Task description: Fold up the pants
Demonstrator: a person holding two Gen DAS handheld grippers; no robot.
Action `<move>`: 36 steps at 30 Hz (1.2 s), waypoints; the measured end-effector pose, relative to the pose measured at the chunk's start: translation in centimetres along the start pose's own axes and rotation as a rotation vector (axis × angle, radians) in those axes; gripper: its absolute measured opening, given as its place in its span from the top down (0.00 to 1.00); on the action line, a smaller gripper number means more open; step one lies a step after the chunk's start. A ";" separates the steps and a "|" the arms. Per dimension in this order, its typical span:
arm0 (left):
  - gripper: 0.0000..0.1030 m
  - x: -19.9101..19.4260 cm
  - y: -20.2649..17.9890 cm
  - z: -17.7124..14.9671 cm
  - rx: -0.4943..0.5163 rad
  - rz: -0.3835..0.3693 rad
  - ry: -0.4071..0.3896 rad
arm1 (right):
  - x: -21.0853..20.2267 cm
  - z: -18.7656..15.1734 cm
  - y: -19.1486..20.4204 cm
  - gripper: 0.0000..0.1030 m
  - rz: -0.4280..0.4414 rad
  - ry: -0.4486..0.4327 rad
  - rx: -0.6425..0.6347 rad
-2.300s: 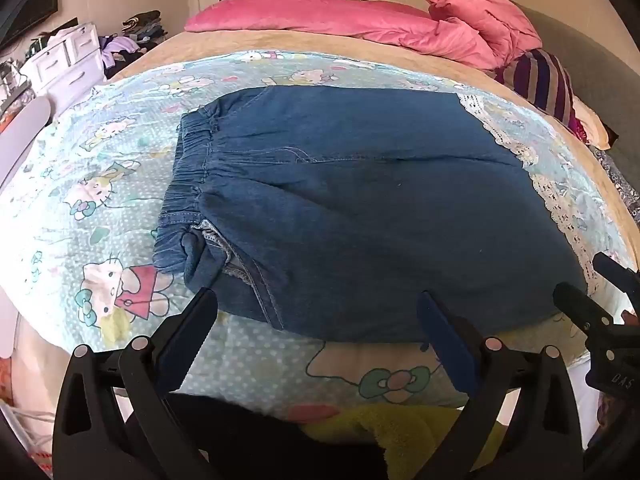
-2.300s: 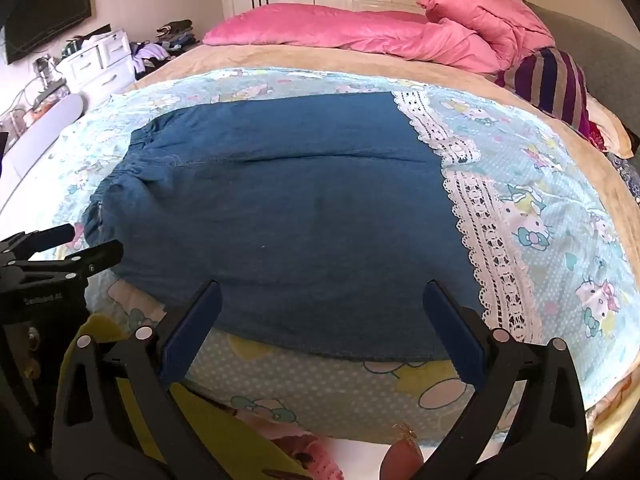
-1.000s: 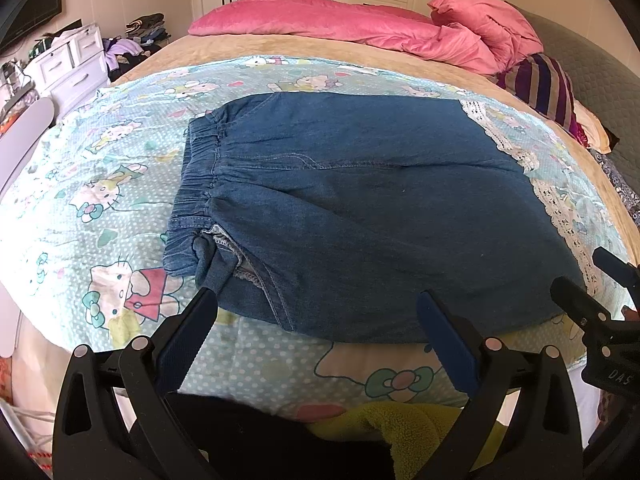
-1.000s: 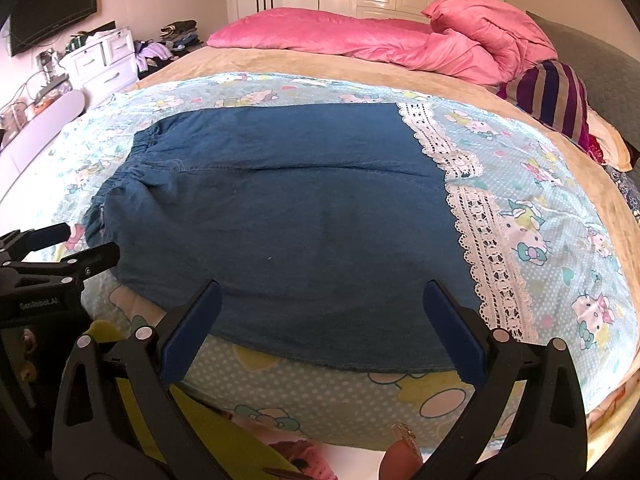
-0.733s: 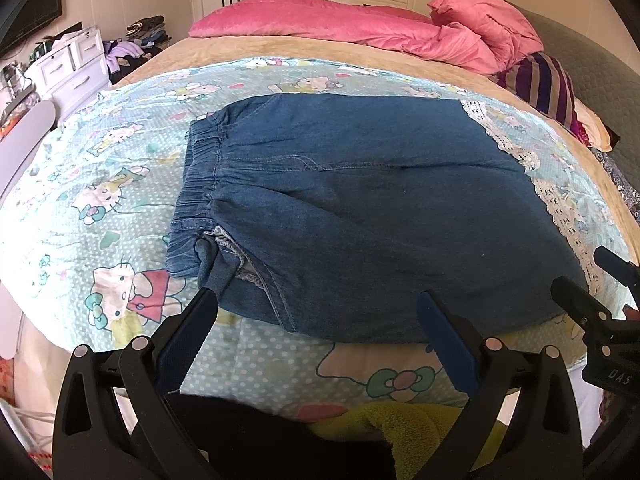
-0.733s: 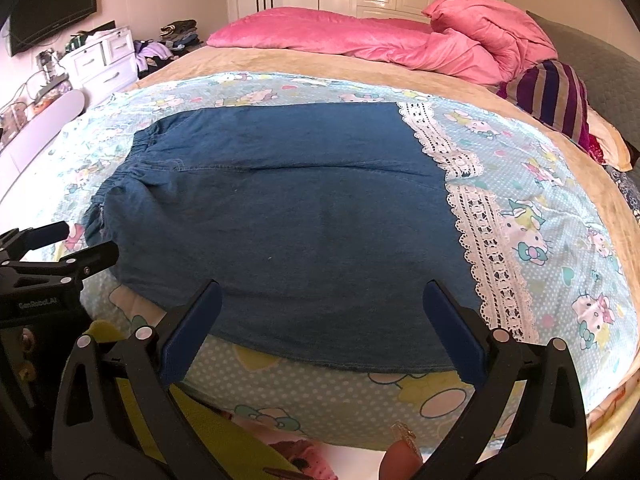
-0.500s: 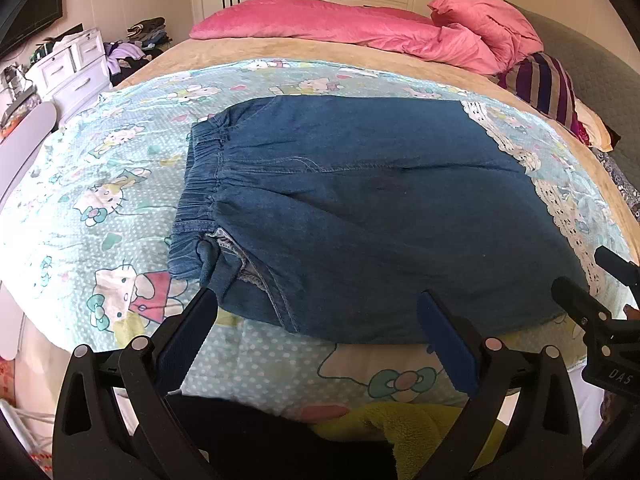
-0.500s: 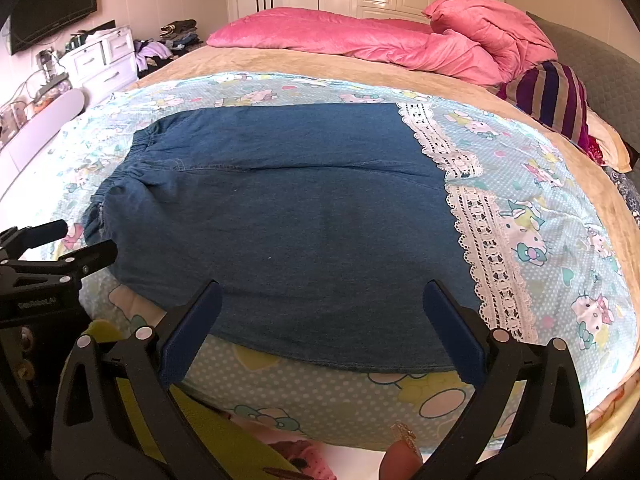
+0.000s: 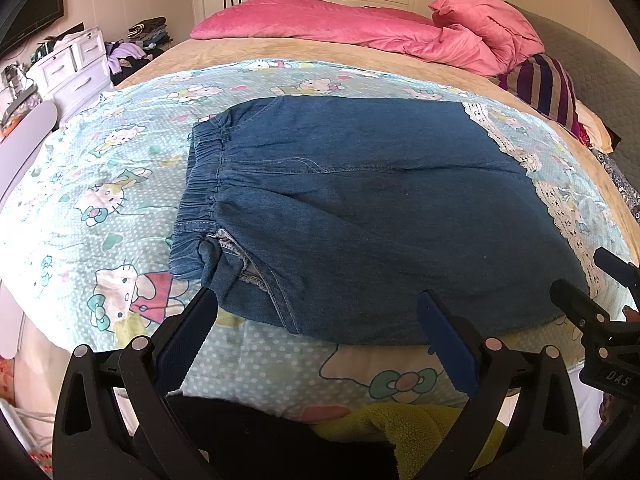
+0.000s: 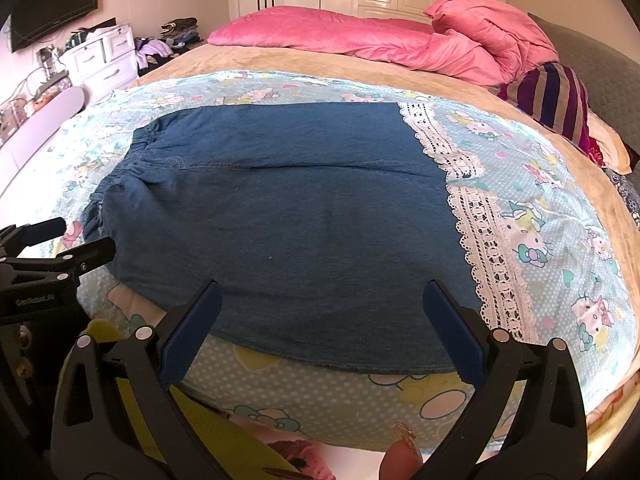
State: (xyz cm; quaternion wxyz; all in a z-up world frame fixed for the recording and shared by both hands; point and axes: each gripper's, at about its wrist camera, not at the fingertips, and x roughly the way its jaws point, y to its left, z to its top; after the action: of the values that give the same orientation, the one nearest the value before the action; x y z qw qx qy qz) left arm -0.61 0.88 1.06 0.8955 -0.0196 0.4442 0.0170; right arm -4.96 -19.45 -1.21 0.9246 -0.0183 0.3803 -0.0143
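Observation:
Blue denim pants [image 9: 360, 216] lie flat on the bed, folded, with the elastic waistband [image 9: 204, 184] at the left and white lace trim [image 9: 560, 208] along the right edge. They also show in the right wrist view [image 10: 288, 216]. My left gripper [image 9: 316, 320] is open and empty, hovering just short of the pants' near edge. My right gripper [image 10: 320, 312] is open and empty over the near edge. Each gripper shows at the side of the other's view.
A Hello Kitty sheet [image 9: 100, 200] covers the bed. Pink pillows and a duvet [image 9: 360, 28] lie at the back, a striped cushion [image 10: 556, 96] at the right. White drawers [image 9: 68, 68] stand at the left. Yellow cloth [image 9: 400, 420] lies below the grippers.
Both views have shifted slightly; the pants sit a little higher and to the right in the left wrist view. Both grippers stay open and the pants have not moved.

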 end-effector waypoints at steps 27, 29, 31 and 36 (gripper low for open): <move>0.04 4.3 8.7 6.8 -0.176 0.099 -0.011 | 4.9 9.2 2.9 0.08 0.156 -0.014 -0.103; 0.04 5.1 10.1 7.7 -0.202 0.117 -0.007 | 6.1 10.3 3.3 0.08 0.164 -0.005 -0.125; 0.04 5.8 11.3 8.5 -0.222 0.118 -0.004 | 7.5 11.4 3.6 0.08 0.178 0.014 -0.131; 0.04 7.9 13.8 10.6 -0.260 0.128 0.006 | 10.4 13.4 4.3 0.08 0.150 0.028 -0.189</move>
State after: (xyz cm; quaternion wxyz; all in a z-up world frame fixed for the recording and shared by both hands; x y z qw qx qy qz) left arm 11.96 15.35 0.91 0.8813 -0.1070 0.4412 0.1313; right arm 11.91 -15.29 0.77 0.9118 -0.0764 0.3931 0.0906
